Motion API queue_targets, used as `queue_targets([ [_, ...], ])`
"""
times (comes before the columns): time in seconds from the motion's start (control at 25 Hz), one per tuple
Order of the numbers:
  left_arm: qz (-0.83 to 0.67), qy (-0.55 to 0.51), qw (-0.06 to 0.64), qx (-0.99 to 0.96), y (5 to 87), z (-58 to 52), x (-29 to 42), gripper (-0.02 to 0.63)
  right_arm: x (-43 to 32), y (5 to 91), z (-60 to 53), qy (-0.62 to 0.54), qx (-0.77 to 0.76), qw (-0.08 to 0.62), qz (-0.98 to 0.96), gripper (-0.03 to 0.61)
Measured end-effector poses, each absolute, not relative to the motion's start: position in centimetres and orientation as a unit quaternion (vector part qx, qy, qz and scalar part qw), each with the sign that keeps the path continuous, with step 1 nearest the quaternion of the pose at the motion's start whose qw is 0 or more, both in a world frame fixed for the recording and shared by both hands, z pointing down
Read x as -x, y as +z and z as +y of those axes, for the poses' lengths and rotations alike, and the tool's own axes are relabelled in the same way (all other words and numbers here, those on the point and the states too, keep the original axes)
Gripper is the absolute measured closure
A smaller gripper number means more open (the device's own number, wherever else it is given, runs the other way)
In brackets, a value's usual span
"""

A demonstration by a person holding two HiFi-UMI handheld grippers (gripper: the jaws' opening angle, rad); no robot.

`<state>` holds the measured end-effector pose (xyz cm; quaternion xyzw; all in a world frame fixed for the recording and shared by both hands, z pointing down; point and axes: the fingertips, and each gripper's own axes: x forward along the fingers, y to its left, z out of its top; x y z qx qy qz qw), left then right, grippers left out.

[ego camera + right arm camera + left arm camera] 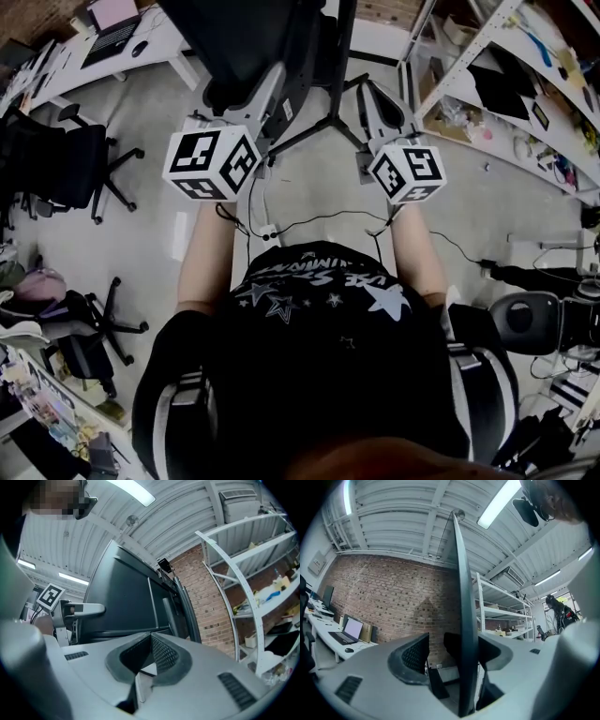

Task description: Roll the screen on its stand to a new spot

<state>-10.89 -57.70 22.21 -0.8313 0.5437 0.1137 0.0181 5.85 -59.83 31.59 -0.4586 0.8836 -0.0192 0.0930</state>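
Note:
The black screen (248,37) stands on a dark stand whose legs (323,122) spread over the grey floor ahead of me. In the left gripper view its thin edge (461,620) rises between the jaws of my left gripper (452,651). That gripper is open wide: the left pad (415,656) stands clear of the edge, and the right pad is close behind it. In the head view the left gripper (248,84) reaches the screen's left side. My right gripper (151,639) is shut with nothing in it, beside the screen's dark back (126,597) and a little right of the stand (380,94).
Black office chairs (70,164) stand at the left, another (525,319) at the right. White shelving (525,84) lines the right side. A desk with a laptop (112,28) is at the far left. Cables (309,220) trail on the floor. A brick wall (384,597) lies behind.

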Motion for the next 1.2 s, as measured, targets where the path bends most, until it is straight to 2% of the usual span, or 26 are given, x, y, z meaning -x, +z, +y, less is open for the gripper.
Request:
queue_targets([
  [0.08,0.546,0.109,0.017,0.830,22.4,-57.8,10.8,0.296,-6.0,31.7,-60.1,-0.021,0.457,0.094,0.884,0.572],
  [0.28,0.551,0.101,0.029,0.828,22.5,-57.6,10.7,0.376,-5.6,31.2,-60.4,-0.011,0.450,0.093,0.888,0.572],
  [1.2,0.568,0.103,0.016,0.816,22.8,-56.1,12.0,0.393,-1.8,28.0,-55.6,0.017,0.444,0.093,0.891,0.572],
])
